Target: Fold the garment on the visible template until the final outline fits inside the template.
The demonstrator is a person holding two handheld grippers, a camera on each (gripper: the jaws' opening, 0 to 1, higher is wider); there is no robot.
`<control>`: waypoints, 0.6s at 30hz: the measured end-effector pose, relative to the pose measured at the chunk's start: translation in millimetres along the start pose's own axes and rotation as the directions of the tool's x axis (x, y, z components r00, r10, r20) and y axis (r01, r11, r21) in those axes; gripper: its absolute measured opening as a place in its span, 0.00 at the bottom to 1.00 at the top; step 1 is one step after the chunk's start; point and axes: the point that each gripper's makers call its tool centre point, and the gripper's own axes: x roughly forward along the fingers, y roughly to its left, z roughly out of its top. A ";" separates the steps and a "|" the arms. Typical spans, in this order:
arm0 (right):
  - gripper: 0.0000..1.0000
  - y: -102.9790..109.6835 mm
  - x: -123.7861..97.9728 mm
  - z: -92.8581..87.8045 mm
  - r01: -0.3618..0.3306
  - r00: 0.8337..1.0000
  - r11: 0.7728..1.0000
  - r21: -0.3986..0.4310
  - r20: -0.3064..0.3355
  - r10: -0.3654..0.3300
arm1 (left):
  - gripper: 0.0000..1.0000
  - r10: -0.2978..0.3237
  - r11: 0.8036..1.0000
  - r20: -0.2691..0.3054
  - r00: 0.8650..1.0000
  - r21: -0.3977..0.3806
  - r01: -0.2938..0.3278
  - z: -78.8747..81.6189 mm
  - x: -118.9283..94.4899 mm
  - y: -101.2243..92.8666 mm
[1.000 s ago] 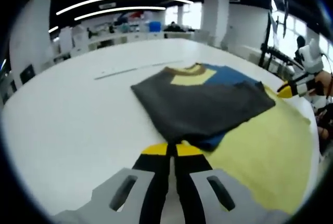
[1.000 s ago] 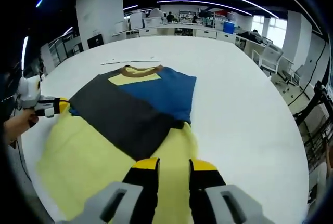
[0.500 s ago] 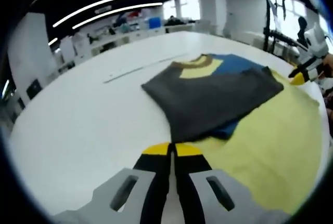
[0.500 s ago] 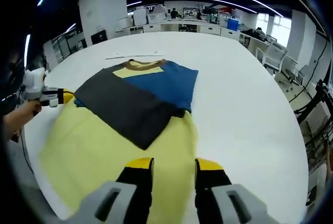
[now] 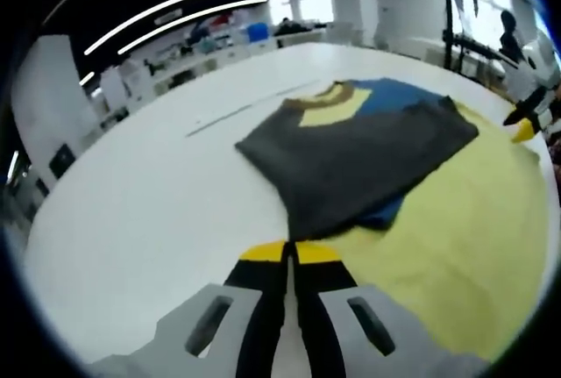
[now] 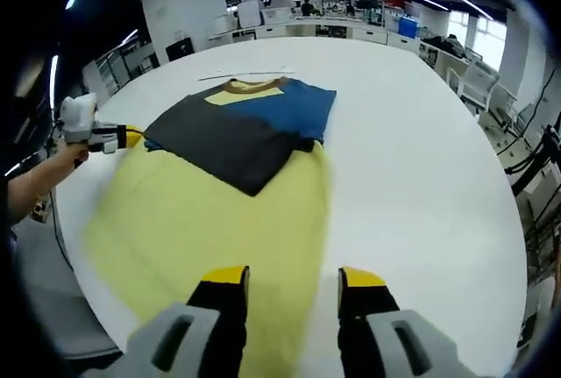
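Shirt partly folded, lying across the far end of the yellow template | left gripper jaws together, empty | right gripper jaws apart, empty | we judge the next fold needs a fresh hem grasp.

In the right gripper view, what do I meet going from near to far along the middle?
Right gripper → yellow cloth → dark fold → brown collar → bare table.
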 end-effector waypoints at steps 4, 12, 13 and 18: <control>0.38 1.0 -3.0 -8.5 -0.006 1.000 1.000 -0.002 -0.026 0.006 | 0.00 0.004 0.999 0.000 1.000 0.032 -0.004 -1.2 -2.0 -4.4; 0.38 1.8 -11.4 -19.0 -0.019 0.999 1.000 0.008 -0.049 0.019 | 0.00 0.014 0.998 -0.015 1.000 0.060 -0.013 -5.8 -9.6 -8.9; 0.38 2.1 -12.6 -20.0 -0.021 0.998 1.000 0.008 -0.051 0.021 | 0.02 0.013 0.999 -0.014 1.000 0.038 -0.013 -7.4 -12.4 -9.1; 0.37 6.0 -18.0 -24.7 -0.041 0.998 0.999 0.007 -0.057 0.041 | 0.17 -0.008 0.998 -0.006 1.000 -0.065 0.007 -12.6 -25.4 -9.6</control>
